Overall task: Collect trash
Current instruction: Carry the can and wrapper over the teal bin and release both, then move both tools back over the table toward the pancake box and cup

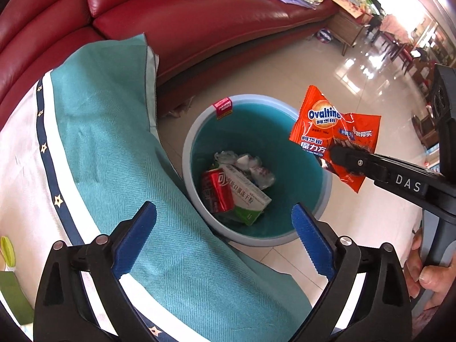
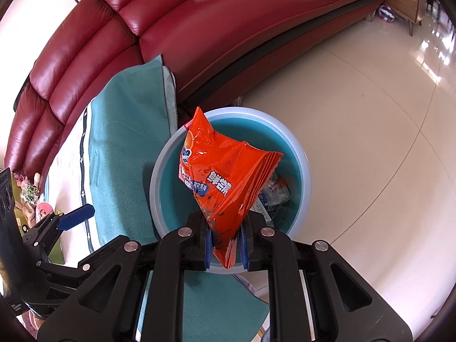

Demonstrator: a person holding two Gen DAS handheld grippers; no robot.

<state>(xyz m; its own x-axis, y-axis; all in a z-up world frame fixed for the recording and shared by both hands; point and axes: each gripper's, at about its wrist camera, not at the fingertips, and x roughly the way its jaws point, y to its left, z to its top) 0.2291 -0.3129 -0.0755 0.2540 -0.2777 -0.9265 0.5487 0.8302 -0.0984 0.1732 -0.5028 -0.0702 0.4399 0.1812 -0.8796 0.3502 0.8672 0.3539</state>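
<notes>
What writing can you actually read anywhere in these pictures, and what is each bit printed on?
"Ovaltine" and "阿华田": orange snack wrapper, pinched in the right tool.
"DAS": side of that right tool's black finger.
"口服冻干粉": white and green box inside the bin; its first characters are hidden.
Red can: white logo, unreadable.
Red tag on the bin's rim: too small.
Left tool: no writing.

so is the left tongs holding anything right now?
No. The left tongs stand wide open and empty above the bin; the orange Ovaltine wrapper is pinched in the right tongs.
</notes>
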